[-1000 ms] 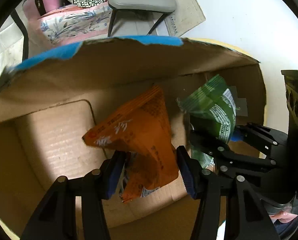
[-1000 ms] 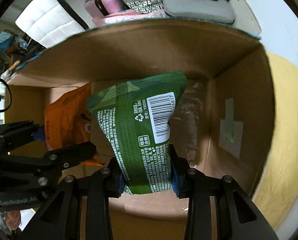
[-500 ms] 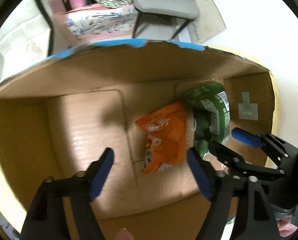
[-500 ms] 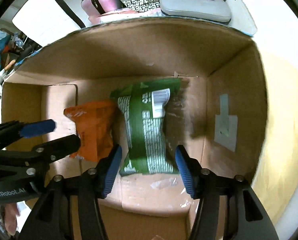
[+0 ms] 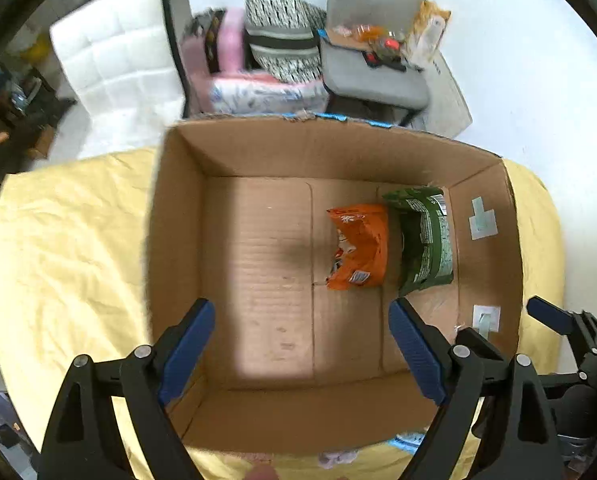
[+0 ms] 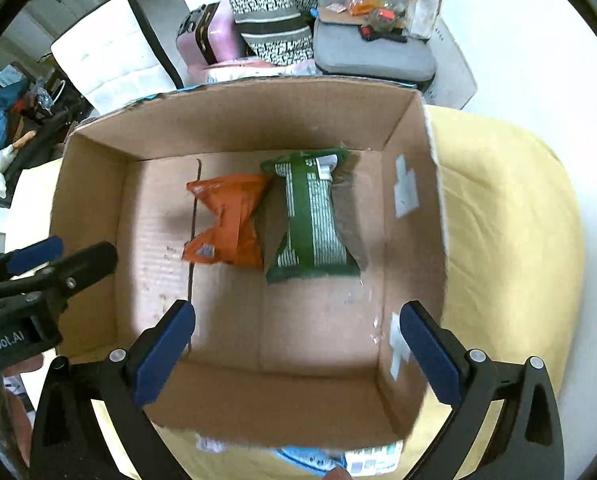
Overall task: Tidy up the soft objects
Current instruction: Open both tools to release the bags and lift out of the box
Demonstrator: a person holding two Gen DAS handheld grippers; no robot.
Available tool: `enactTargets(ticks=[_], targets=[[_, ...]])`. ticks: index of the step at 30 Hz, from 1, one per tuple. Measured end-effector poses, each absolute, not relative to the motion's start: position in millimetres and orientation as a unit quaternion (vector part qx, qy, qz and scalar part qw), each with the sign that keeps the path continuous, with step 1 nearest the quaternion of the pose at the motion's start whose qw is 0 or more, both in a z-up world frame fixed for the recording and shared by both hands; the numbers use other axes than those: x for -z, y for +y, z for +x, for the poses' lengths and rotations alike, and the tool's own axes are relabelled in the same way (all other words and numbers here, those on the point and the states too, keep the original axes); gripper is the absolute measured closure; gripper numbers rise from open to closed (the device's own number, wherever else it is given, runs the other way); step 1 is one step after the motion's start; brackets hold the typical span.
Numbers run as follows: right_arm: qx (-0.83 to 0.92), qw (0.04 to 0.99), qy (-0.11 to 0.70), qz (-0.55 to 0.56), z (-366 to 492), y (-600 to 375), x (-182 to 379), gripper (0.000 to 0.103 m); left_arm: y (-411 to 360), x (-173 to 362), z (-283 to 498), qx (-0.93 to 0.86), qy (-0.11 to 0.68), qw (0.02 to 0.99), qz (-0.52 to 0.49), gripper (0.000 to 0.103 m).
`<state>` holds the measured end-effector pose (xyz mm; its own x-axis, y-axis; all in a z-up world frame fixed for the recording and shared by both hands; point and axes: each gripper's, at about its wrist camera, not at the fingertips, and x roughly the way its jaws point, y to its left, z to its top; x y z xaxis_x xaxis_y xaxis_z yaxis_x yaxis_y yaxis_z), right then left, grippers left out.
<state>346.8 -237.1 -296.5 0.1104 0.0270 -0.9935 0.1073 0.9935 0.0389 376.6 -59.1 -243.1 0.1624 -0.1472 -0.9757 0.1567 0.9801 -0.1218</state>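
An orange snack bag (image 5: pixel 358 246) (image 6: pixel 228 220) and a green snack bag (image 5: pixel 424 238) (image 6: pixel 312 220) lie side by side on the floor of an open cardboard box (image 5: pixel 178 240) (image 6: pixel 412 240). My left gripper (image 5: pixel 298 350) is open and empty, held above the box's near side. My right gripper (image 6: pixel 294 350) is open and empty, also above the near side. The right gripper shows at the right edge of the left wrist view (image 5: pixel 558 324), and the left one at the left edge of the right wrist view (image 6: pixel 46 264).
The box stands on a yellow cloth (image 5: pixel 66 240) (image 6: pixel 506 240). Behind it are a grey chair (image 5: pixel 372 76) with small items, a pink suitcase (image 5: pixel 222 52), a patterned bag (image 5: pixel 282 40) and a white chair (image 5: pixel 118 76). Small packets (image 6: pixel 362 456) lie at the box's near outer edge.
Both grippers opened and let the orange and green bags drop to the box floor. Both then rose and drew back, with jaws opened wide.
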Motion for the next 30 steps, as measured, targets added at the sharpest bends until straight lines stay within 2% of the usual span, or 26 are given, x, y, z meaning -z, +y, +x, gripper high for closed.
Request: enactTargets(ticks=[7, 21, 30], targets=[[0.04, 0.767, 0.639, 0.041, 303, -235, 249, 0.0, -51, 213, 336, 0.08, 0.606, 0.791, 0.013, 0.014], [0.048, 0.821, 0.567, 0.046, 225, -224, 148, 0.0, -38, 119, 251, 0.067, 0.534, 0.843, 0.014, 0.014], [0.024, 0.831, 0.552, 0.062, 188, -221, 117, 0.0, -34, 106, 218, 0.053, 0.528, 0.847, 0.004, 0.014]])
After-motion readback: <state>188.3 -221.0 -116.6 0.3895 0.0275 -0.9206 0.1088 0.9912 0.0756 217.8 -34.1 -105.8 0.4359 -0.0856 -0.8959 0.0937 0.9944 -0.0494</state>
